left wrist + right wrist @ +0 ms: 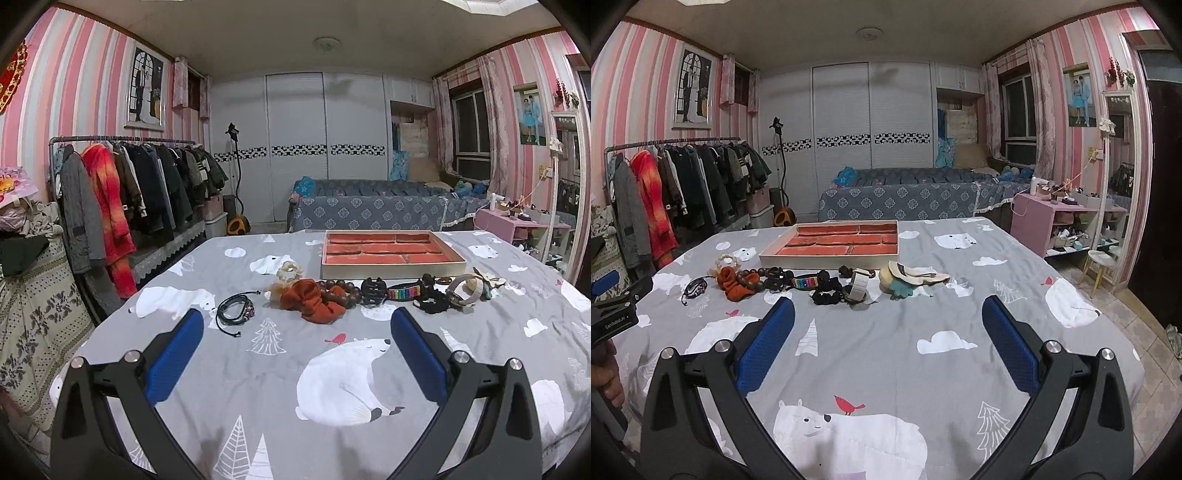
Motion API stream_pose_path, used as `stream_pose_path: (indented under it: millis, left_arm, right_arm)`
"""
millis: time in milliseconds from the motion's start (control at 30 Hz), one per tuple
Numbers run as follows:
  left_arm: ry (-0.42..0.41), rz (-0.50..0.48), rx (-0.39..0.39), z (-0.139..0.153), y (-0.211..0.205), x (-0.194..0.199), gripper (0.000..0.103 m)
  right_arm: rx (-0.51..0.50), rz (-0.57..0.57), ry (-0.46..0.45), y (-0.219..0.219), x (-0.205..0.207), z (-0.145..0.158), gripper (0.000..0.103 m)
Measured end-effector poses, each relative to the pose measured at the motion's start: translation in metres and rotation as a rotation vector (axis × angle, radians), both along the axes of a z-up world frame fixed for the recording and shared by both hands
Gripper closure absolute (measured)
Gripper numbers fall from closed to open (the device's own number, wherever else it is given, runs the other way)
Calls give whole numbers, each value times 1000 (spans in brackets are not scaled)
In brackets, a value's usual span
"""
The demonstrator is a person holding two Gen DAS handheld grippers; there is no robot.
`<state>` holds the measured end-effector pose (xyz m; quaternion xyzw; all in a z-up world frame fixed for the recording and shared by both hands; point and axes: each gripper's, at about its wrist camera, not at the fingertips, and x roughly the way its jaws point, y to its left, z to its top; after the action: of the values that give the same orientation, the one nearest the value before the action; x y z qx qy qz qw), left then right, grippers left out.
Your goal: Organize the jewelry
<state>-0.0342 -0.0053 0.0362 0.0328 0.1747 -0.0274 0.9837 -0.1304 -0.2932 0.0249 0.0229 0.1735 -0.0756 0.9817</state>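
Observation:
A shallow tray (pixel 391 271) with red compartments (pixel 827 260) lies on the bed, beyond a row of jewelry. In the row are a black cord bracelet (pixel 234 312) (pixel 696 287), an orange scrunchie (pixel 314 301) (pixel 733 284), brown wooden beads (pixel 349 291), a black claw clip (pixel 373 290), a rainbow bracelet (pixel 404 293) (pixel 805 283), a black scrunchie (pixel 827 293), a white bangle (pixel 463 291) (pixel 857 287) and a cream hair clip (pixel 916 277). My left gripper (pixel 295 328) is open and empty, short of the row. My right gripper (pixel 886 317) is open and empty too.
The grey polar-bear bedspread (pixel 280 369) covers the bed. A clothes rack (pixel 129 192) stands at the left, a blue-covered bed (pixel 369 210) behind, and a pink shelf and mirror (pixel 1108 206) at the right. The left gripper shows at the right wrist view's left edge (pixel 613 299).

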Motion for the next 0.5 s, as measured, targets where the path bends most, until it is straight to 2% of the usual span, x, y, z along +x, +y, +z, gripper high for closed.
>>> stream_pose_path:
  millis: [300,500]
  left_arm:
    - [3,20,18,5,-1,8,4]
    - [41,19,14,-2,-1,23,4]
  right_arm:
    - [23,18,7,-8,12,-4,4]
    - [21,25,46,-10,31,-14,4]
